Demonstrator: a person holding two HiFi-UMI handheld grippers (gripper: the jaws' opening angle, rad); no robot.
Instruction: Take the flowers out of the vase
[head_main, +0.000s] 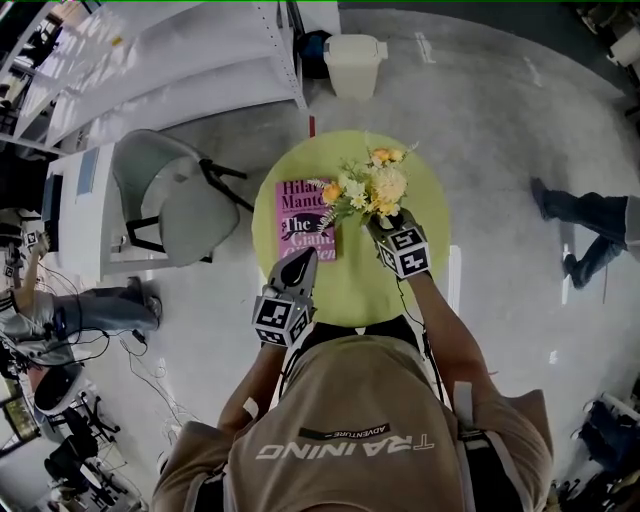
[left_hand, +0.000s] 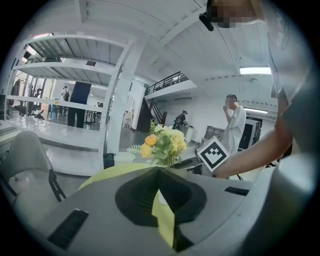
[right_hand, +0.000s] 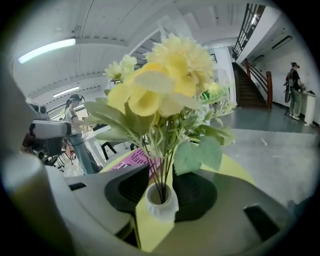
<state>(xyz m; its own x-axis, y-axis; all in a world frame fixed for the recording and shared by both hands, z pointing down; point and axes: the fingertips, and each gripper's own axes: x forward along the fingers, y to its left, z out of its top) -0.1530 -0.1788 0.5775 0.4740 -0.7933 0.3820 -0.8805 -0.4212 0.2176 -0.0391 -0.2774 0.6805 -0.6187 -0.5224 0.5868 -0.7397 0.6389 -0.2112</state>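
Note:
A bunch of yellow, orange and white flowers (head_main: 370, 190) stands in a small white ribbed vase (right_hand: 161, 202) on the round yellow-green table (head_main: 345, 290). My right gripper (head_main: 385, 222) is at the near side of the bunch. In the right gripper view its jaws (right_hand: 162, 172) stand apart, with the thin stems and the vase mouth in the gap and neither pad pressing on them. My left gripper (head_main: 300, 262) hangs over the table's near left part, short of the flowers (left_hand: 162, 145), with its tips (left_hand: 159, 172) together and nothing held. In the head view the blooms hide the vase.
A pink book (head_main: 305, 220) lies on the table left of the flowers. A grey chair (head_main: 170, 200) stands to the table's left, and a white bin (head_main: 355, 65) beyond it. A person's legs (head_main: 590, 215) show on the floor at the right.

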